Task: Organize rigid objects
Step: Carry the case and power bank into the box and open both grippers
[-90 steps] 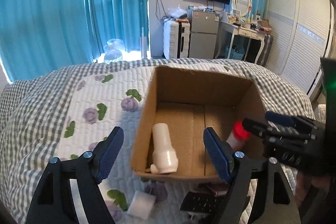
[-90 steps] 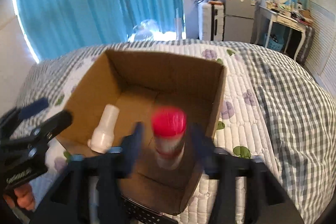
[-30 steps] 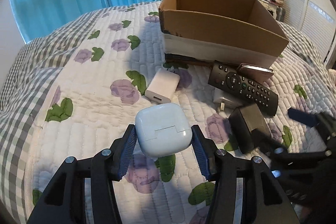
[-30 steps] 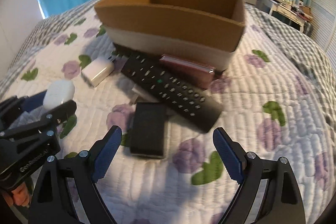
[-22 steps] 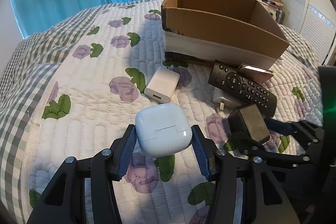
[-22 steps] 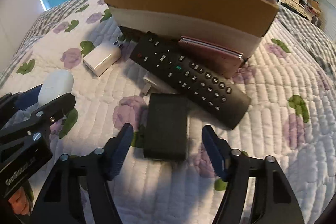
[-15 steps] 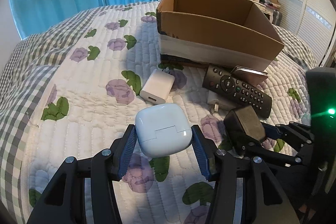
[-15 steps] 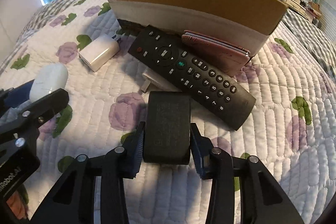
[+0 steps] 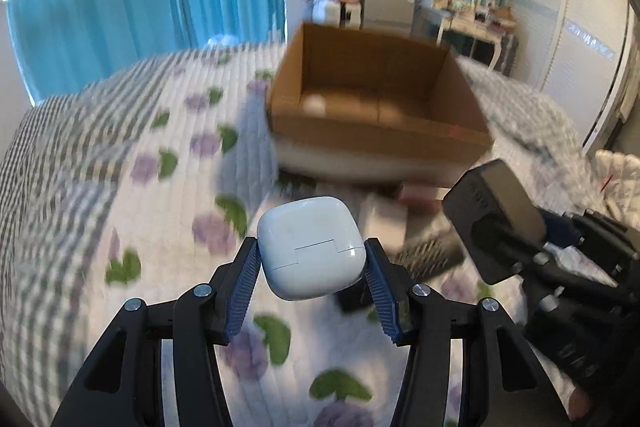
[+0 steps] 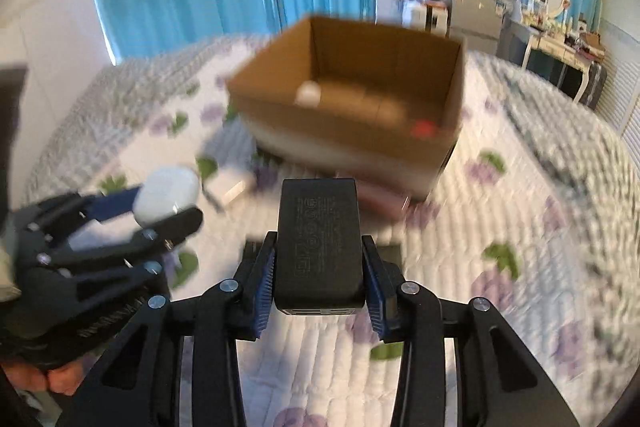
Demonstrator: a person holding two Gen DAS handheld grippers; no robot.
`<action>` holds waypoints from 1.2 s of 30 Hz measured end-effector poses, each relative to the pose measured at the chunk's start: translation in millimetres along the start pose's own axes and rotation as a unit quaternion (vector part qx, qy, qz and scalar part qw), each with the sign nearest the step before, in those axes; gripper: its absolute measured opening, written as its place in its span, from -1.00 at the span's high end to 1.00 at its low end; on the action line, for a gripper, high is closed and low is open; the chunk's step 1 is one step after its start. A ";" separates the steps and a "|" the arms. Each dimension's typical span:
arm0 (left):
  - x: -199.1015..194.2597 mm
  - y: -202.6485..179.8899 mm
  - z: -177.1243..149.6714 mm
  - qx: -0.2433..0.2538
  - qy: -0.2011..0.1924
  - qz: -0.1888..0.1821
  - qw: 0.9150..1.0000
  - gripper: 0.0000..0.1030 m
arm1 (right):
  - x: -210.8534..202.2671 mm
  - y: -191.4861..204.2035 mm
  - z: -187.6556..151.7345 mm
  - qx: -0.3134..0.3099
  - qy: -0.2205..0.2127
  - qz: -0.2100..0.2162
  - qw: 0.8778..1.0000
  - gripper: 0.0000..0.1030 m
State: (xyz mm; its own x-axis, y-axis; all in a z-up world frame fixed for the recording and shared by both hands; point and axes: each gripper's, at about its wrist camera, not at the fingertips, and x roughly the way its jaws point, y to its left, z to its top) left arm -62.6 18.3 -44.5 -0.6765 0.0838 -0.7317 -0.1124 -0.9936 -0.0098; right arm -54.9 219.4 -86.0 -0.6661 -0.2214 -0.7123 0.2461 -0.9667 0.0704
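Observation:
My left gripper (image 9: 311, 279) is shut on a white earbud case (image 9: 310, 247) and holds it above the quilt. My right gripper (image 10: 319, 281) is shut on a black power adapter (image 10: 319, 243), also lifted; it shows at the right of the left wrist view (image 9: 494, 219). The open cardboard box (image 9: 376, 143) stands ahead on the bed, with a white bottle (image 10: 308, 94) and a red-capped bottle (image 10: 422, 127) inside. The earbud case also shows at the left of the right wrist view (image 10: 166, 197).
On the floral quilt (image 9: 160, 211) before the box lie a white charger (image 10: 232, 187), a black remote (image 9: 432, 253) and a reddish wallet (image 10: 380, 201), all blurred. Blue curtains, a desk and a wardrobe stand behind the bed.
Both grippers have lifted their objects off the quilt and risen, so the box interior now shows. The right gripper closed on the black adapter about half a second ago.

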 end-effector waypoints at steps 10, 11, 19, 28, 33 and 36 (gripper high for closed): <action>15.4 -15.2 113.8 0.030 -0.061 -0.013 0.998 -0.05 | -27.9 -47.5 106.5 -0.006 -0.088 -0.026 0.996 0.27; 24.4 -17.6 122.8 0.030 -0.060 -0.019 0.998 -0.05 | -25.0 -51.6 112.9 -0.005 -0.090 -0.028 0.995 0.27; 123.5 -38.5 139.2 0.047 -0.010 -0.028 0.998 -0.05 | 36.9 -90.3 149.5 0.009 -0.075 -0.030 0.997 0.27; 144.0 -43.4 134.7 0.047 -0.018 -0.039 0.998 -0.41 | 82.6 -110.5 143.7 0.021 -0.053 -0.015 0.998 0.27; 123.9 -29.2 141.8 0.044 -0.031 -0.025 0.998 -0.41 | 94.2 -111.1 152.1 0.023 -0.053 -0.009 0.998 0.27; 111.8 -20.4 140.5 0.040 -0.034 -0.018 0.998 -0.41 | 107.4 -106.8 157.5 0.014 -0.052 -0.017 0.998 0.26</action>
State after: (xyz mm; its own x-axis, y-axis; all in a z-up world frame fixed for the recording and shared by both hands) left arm -238.1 58.6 -30.4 -0.7178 0.1270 -0.6845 -0.1934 -0.9809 0.0209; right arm -263.6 278.7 -60.0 -0.7431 -0.1986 -0.6391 0.2024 -0.9769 0.0683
